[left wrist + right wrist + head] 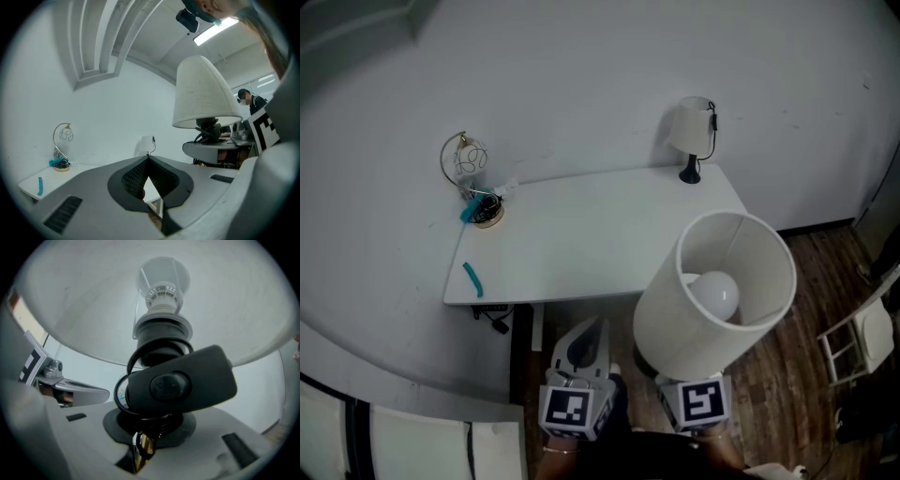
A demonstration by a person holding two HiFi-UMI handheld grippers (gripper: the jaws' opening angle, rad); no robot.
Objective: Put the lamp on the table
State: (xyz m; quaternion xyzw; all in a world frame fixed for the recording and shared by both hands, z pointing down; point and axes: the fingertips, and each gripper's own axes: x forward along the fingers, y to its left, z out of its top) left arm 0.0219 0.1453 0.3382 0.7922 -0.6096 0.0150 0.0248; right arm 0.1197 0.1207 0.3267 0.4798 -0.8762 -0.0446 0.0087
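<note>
Off the bench's near right corner: the lamp (712, 300) is held over the floor (806, 375), shade up and bulb showing through the open top. Its base is not yet on the bench (581, 244).
Right claw (149, 430): clamped on the lamp's dark stem below the shade, with the wound cord and switch bunched just above it.
Left claw (149, 159): tips together with nothing between them, short of the bench's near edge and just beside the lamp.
Step in hand: carrying the lamp to the bench, roughly half done by my reading.
Next move: probably bring the base over the bench's bare middle, lower it until it sits flat, then let go.
Count: two shaded lamps, one carried and one small lamp (694, 136) at the bench's far right corner; one bench; two claws; one wire ornament (466, 164) at the bench's far left corner; one teal stick (473, 279) by the bench's left edge.
</note>
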